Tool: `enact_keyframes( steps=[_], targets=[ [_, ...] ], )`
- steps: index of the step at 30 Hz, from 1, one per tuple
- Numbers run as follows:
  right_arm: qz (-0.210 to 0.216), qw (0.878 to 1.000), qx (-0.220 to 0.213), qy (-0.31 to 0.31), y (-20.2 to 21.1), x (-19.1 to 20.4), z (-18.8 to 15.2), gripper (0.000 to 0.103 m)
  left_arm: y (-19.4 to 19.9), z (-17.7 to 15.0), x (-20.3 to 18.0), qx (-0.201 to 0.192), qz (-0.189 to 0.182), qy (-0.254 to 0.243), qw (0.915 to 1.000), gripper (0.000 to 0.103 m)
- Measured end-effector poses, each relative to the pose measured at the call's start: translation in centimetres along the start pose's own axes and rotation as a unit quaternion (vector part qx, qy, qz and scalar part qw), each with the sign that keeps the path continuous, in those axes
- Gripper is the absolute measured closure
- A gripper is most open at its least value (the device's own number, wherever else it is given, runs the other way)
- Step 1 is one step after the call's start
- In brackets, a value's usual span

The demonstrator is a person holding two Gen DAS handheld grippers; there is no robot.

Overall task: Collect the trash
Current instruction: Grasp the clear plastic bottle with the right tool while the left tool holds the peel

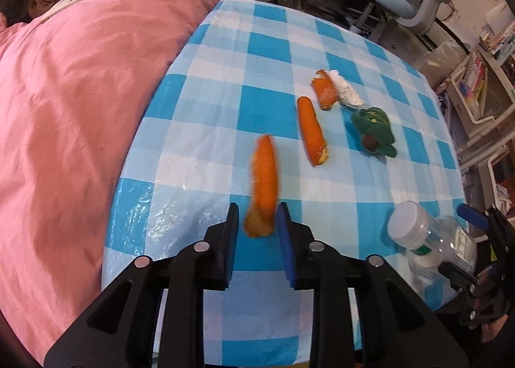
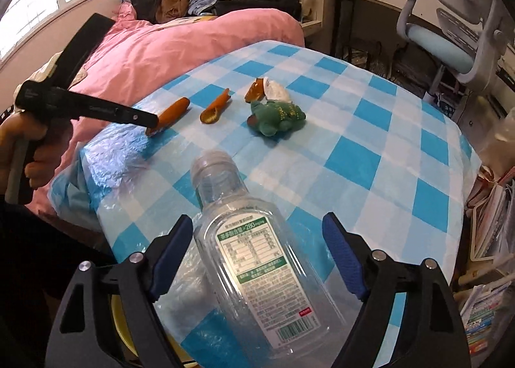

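Observation:
A long orange peel (image 1: pixel 264 175) points away from my left gripper (image 1: pixel 257 216), whose pads sit shut on its near end; the peel looks blurred. In the right wrist view, that peel (image 2: pixel 175 109) juts from the left gripper (image 2: pixel 153 123) at the table's left side. A clear plastic bottle (image 2: pixel 251 255) lies on its side, cap away from me, between the jaws of my right gripper (image 2: pixel 257 229). They stand wide, with a gap on the right side. In the left wrist view, the bottle (image 1: pixel 418 233) and right gripper (image 1: pixel 463 245) show at the right.
On the blue checked table (image 1: pixel 225 78) lie two more orange peels (image 1: pixel 310 133) (image 1: pixel 323 89), a white crumpled tissue (image 1: pixel 347 89) and a green plush toy (image 1: pixel 373 133). A pink duvet (image 1: pixel 80 94) borders the left edge. An office chair (image 2: pixel 450 36) and shelves stand behind.

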State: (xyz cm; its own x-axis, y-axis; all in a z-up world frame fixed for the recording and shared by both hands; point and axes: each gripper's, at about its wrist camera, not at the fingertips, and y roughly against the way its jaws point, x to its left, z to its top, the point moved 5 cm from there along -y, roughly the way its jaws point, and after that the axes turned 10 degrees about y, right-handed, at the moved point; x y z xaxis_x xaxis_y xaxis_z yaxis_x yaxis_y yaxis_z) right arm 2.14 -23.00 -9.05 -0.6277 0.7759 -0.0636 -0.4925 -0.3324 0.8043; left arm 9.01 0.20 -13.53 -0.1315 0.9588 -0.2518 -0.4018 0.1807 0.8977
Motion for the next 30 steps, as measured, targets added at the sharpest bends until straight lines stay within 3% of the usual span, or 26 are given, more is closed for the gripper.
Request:
enact_keyframes(
  steps=[6, 23, 25, 28, 30],
  targets=[
    [-0.009, 1.0, 0.019, 0.023, -0.5, 0.3, -0.9, 0.024, -0.2, 0.5, -0.9, -0.023, 0.03, -0.024, 0.999, 0.062],
    [-0.011, 0.999, 0.024, 0.035, -1.4, 0.4, -1.0, 0.024, -1.3, 1.2, -1.9, -0.032, 0.085, -0.063, 0.9939, 0.06],
    [-0.011, 0.999, 0.021, 0.035, -1.3, 0.4, -1.0, 0.024, -1.5, 1.1, -1.9, -0.027, 0.084, -0.062, 0.9942, 0.062],
    [-0.008, 0.999, 0.02, 0.031, -1.3, 0.3, -0.9, 0.026, -1.7, 0.9, -2.0, -0.024, 0.083, -0.067, 0.994, 0.074],
    [-0.002, 0.999, 0.018, 0.029, -1.3, 0.3, -0.9, 0.036, -1.6, 0.8, -2.2, -0.024, 0.079, -0.07, 0.9941, 0.085]
  ],
)
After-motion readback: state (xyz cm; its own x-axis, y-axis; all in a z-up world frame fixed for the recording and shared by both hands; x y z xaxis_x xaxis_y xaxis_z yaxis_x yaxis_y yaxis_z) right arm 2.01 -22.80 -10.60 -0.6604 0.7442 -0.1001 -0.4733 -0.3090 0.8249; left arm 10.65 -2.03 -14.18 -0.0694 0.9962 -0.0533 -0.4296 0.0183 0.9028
